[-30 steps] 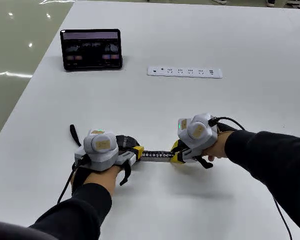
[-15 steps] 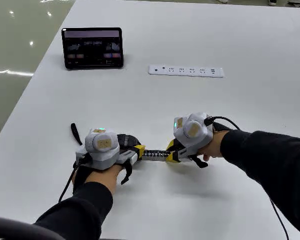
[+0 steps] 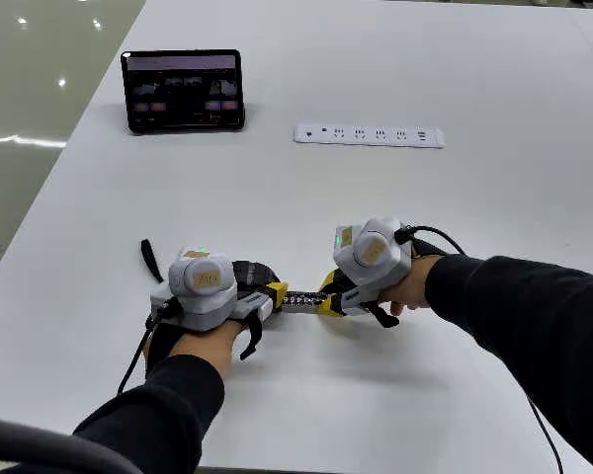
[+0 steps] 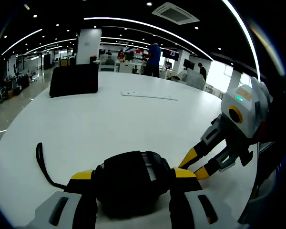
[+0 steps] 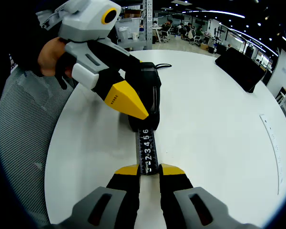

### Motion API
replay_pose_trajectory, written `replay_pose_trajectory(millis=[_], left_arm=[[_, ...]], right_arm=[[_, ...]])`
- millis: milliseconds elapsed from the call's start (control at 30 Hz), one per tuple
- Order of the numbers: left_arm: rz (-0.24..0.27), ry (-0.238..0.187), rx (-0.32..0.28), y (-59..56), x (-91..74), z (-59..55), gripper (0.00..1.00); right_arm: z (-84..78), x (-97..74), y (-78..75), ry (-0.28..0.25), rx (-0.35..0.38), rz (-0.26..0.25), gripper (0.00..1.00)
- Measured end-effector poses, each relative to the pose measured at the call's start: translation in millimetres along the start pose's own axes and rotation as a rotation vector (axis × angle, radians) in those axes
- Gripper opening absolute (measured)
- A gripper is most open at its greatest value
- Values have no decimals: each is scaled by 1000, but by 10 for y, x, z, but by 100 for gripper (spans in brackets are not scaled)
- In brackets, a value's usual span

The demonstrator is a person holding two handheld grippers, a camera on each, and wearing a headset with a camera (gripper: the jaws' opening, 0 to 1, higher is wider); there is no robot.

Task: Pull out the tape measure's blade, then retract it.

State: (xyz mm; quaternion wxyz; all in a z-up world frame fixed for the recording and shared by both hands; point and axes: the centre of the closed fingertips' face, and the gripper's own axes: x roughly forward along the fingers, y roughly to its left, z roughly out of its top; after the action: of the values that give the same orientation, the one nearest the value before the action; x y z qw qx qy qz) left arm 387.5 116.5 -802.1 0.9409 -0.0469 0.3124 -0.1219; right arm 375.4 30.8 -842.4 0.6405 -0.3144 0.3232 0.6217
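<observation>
yellow-tipped, grey-bodied jaws of the left gripper (image 3: 272, 296) are closed partway around the tape measure case (image 4: 131, 183), 1 jaw pressed against each flank, pinning it on the white table (image 3: 425, 197). the case is a rounded black lump with a rubbery, ribbed look, and it lies low on the table just ahead of the person's left hand. a thin black strap (image 4: 40, 162) trails from its left side and curls flat on the tabletop. from the right end of the case the blade (image 5: 148, 150) runs out flat and straight for a short stretch, a narrow dark strip printed with pale numerals and fine tick marks, with 1 to 6 readable in the right gripper view. the right gripper (image 5: 149, 170) has its 2 jaws nearly shut, pinching the blade's free end between the yellow wedge-shaped tips, which sit low at the table surface. the 2 grippers face each other, close together, with only the exposed blade between them. the tabletop is smooth and matte. far back on the left a dark, glossy tablet (image 3: 183, 91) stands propped up, and to its right lies a long, flat white power strip (image 3: 369, 135).
</observation>
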Motion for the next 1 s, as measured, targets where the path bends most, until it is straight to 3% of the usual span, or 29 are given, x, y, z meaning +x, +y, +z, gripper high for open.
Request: replay_pose_trajectory(millis=[1000], left_arm=[[-7,1,-7,1,-1,-5,57]], right_arm=[[336,209,6,-59,26,19,11]])
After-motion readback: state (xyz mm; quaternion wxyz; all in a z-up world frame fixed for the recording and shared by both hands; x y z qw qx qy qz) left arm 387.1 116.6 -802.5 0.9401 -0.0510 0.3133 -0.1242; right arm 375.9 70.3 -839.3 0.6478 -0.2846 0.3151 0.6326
